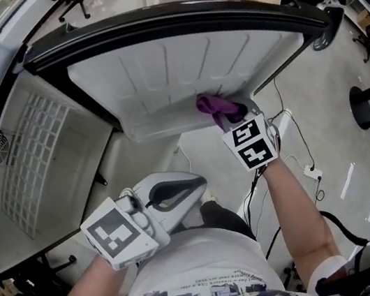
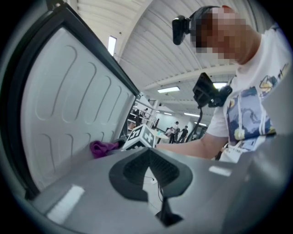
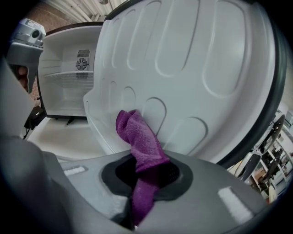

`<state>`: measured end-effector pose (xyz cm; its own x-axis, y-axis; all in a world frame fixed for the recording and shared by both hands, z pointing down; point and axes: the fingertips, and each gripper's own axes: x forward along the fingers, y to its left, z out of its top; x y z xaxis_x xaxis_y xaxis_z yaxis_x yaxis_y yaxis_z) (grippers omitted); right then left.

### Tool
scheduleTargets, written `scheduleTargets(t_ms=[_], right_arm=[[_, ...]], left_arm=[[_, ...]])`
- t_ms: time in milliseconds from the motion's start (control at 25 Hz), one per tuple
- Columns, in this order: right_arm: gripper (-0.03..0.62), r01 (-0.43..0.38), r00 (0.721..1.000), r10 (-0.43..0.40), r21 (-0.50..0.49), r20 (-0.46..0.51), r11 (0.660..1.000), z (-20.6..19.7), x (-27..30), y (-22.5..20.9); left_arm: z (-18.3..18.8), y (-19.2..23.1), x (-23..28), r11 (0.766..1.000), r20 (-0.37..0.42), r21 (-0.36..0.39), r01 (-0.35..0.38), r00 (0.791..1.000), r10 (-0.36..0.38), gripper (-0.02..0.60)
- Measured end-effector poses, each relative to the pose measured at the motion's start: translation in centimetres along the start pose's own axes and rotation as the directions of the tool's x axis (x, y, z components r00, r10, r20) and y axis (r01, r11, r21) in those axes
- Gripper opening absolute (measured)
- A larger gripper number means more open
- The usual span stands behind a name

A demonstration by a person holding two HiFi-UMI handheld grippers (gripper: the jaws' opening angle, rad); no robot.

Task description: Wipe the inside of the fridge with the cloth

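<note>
Open fridge door (image 1: 158, 77): your right hand-held gripper (image 3: 146, 176) grasps cloth (image 3: 137, 137) against it; left hand-held gripper (image 2: 149, 167) clenched, empty; cabinet (image 1: 37, 155) seemingly pending.

we find the fridge (image 1: 37, 155) at left, its door (image 1: 179, 74) standing far; the cloth (image 1: 214, 105) in our right gripper (image 1: 233, 114) rests against it, our left gripper (image 1: 198, 180) nearer, leftward.
</note>
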<state>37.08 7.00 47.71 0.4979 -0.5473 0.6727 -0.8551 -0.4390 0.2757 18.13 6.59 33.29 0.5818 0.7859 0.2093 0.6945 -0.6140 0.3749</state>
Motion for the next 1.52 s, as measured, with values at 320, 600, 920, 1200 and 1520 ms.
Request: scheduleTargets(t_ms=[320, 600, 920, 1200, 1520], right_arm=[[0.054, 0.097, 0.994, -0.099, 0.041, 0.041, 0.994, 0.6, -2.1, -2.3], [0.054, 0.214, 0.975, -0.217, 0.063, 0.044, 0.975, -0.3, -4.2, -4.4], [0.054, 0.286, 0.954, -0.292, 0.089, 0.068, 0.954, -1.0, -6.7, -6.1], [0.054, 0.336, 0.934, -0.348, 0.132, 0.081, 0.933, -0.9, -9.0, -7.3], [0.054, 0.378, 0.911, -0.398, 0.167, 0.106, 0.911, -0.3, -11.4, -7.1]], left_arm=[[0.4, 0.0, 0.8, 1.000, -0.015, 0.007, 0.025, 1.000, -0.025, 0.005], [0.4, -0.3, 1.3, 0.999, -0.025, 0.016, 0.048, 0.999, -0.048, 0.005], [0.3, -0.8, 1.6, 0.997, -0.029, 0.036, 0.066, 0.997, -0.065, 0.005], [0.6, -0.7, 0.4, 0.998, -0.004, 0.053, 0.043, 0.999, -0.043, 0.005], [0.2, -0.2, -2.0, 0.997, 0.016, 0.083, -0.001, 1.000, 0.000, 0.005]])
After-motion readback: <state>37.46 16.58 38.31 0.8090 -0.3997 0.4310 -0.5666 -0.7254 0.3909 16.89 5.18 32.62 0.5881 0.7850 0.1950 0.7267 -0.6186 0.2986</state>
